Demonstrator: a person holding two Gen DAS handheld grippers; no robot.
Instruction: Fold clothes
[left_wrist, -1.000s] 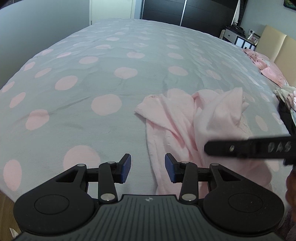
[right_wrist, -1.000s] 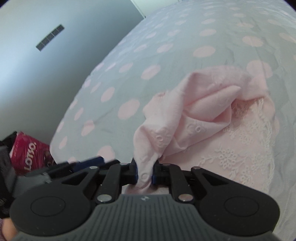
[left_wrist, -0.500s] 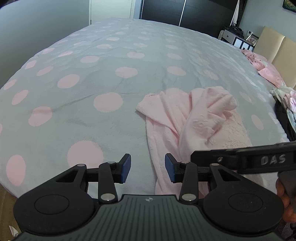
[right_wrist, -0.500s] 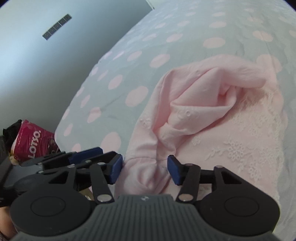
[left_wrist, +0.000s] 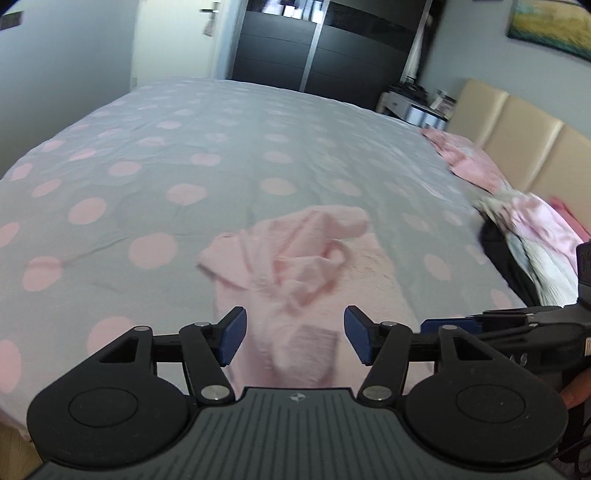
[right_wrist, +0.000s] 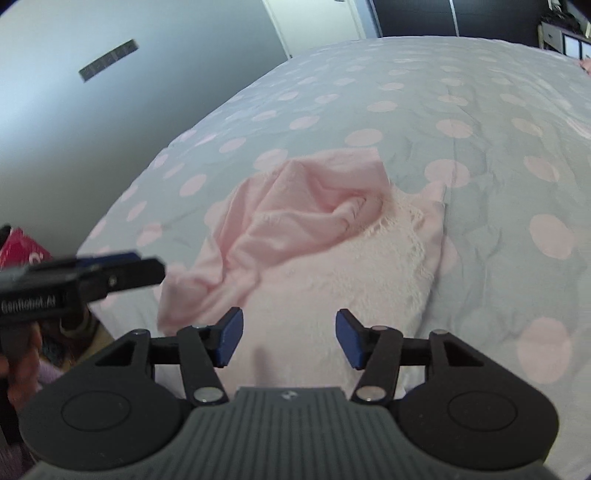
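Bed (left_wrist: 258, 155): grey cover with pink dots, fills most of both views. Beige headboard (left_wrist: 517, 136) on the right in the left wrist view, dark wardrobe (left_wrist: 317, 44) past the far end.

Pile of clothes (left_wrist: 532, 236) at the right edge of the bed near the headboard: pink, white and dark pieces, blurred.

Pink garment (left_wrist: 295, 266) lies crumpled on the cover near the front edge of the bed, just ahead of both grippers. Top part is bunched into folds; lower part lies flatter, with a lace-like texture in the right wrist view (right_wrist: 332, 266).

Left gripper (left_wrist: 293, 338): jaws apart and have just been opening. Garment shows in the gap, but the blue pads (left_wrist: 231, 339) are clear of it. No grip.

Right gripper (right_wrist: 288, 341): jaws apart too, also just opened wider. Garment lies below and between the pads (right_wrist: 229, 341); they press on nothing. Cloth rests loose on the bed.

Each gripper shows in the other's view: the right one at the right edge of the left wrist view (left_wrist: 498, 321), the left one at the left edge of the right wrist view (right_wrist: 110, 273). They sit side by side over the near end of the garment.

Red package (right_wrist: 22, 251) off the bed at the left edge, mostly hidden.
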